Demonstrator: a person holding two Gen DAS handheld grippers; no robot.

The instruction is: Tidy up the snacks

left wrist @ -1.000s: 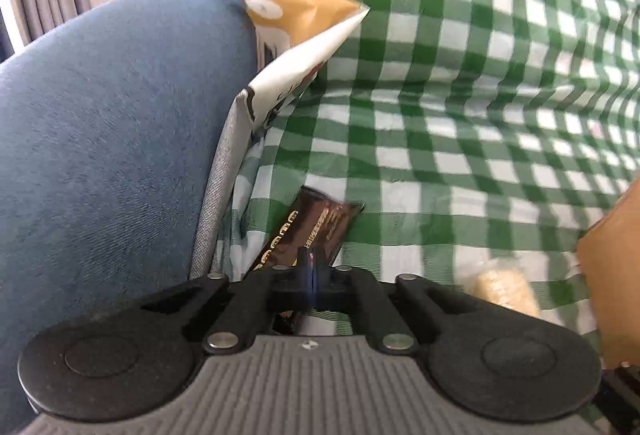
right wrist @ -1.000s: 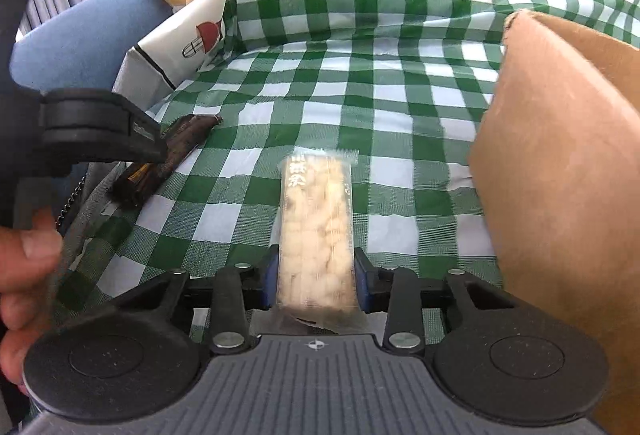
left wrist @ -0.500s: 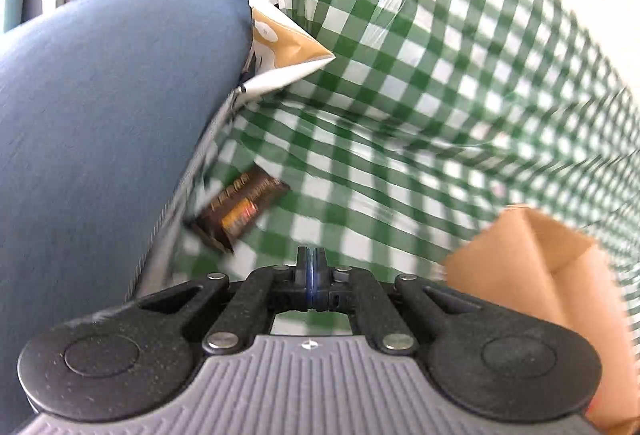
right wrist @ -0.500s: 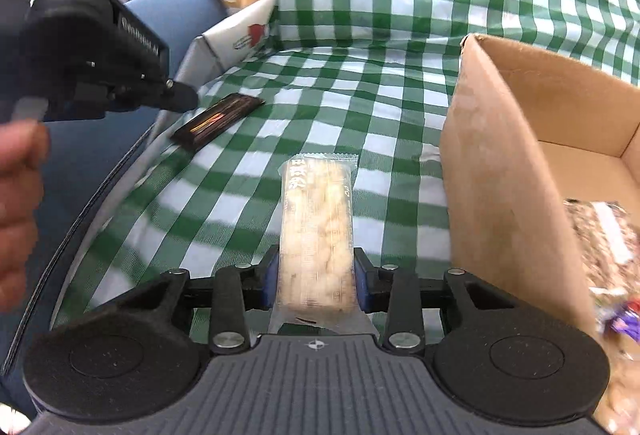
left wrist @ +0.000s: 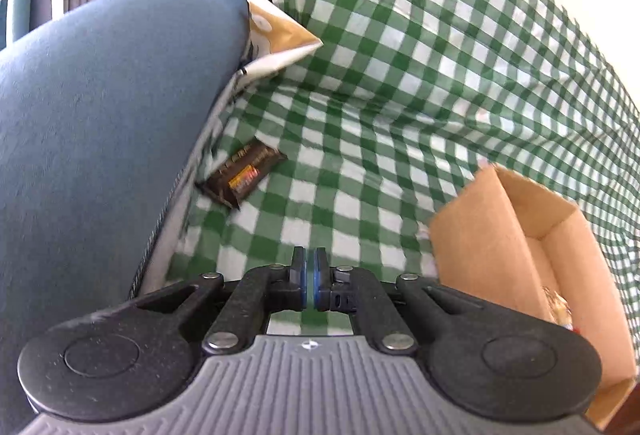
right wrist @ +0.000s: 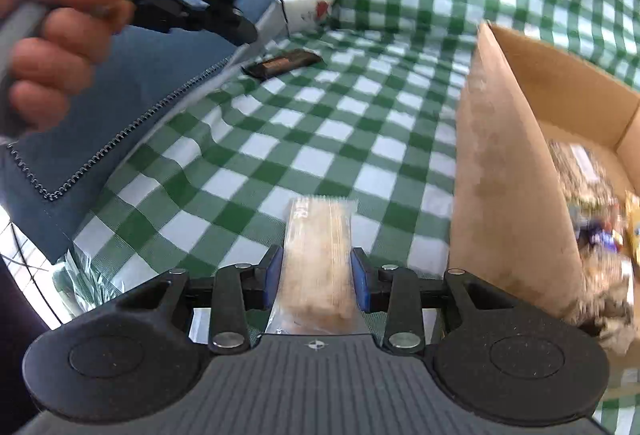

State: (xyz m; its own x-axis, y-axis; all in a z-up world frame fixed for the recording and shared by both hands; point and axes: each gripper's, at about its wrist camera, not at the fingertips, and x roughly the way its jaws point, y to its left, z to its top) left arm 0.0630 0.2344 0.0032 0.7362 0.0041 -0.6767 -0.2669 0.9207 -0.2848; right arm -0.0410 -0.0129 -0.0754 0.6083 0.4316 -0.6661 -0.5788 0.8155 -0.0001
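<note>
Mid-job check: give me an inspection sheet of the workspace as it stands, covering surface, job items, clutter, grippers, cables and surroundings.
Surface: green checked cloth, wrinkled.
Job's things: pale snack bar in the right gripper; dark chocolate bar lying on the cloth by the blue cushion; cardboard box open, with snacks inside.
Clutter: printed paper bag at the back, beside the cushion.
Grippers: left gripper shut, empty; right gripper shut on the snack bar.
Cables: nothing seen.
Surroundings: a hand holding the left gripper.

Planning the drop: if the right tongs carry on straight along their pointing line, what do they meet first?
Probably the checked cloth. The right tongs, shut on the pale snack bar, point at bare cloth; the cardboard box sits to their right, off that line. Depth is uncertain.
</note>
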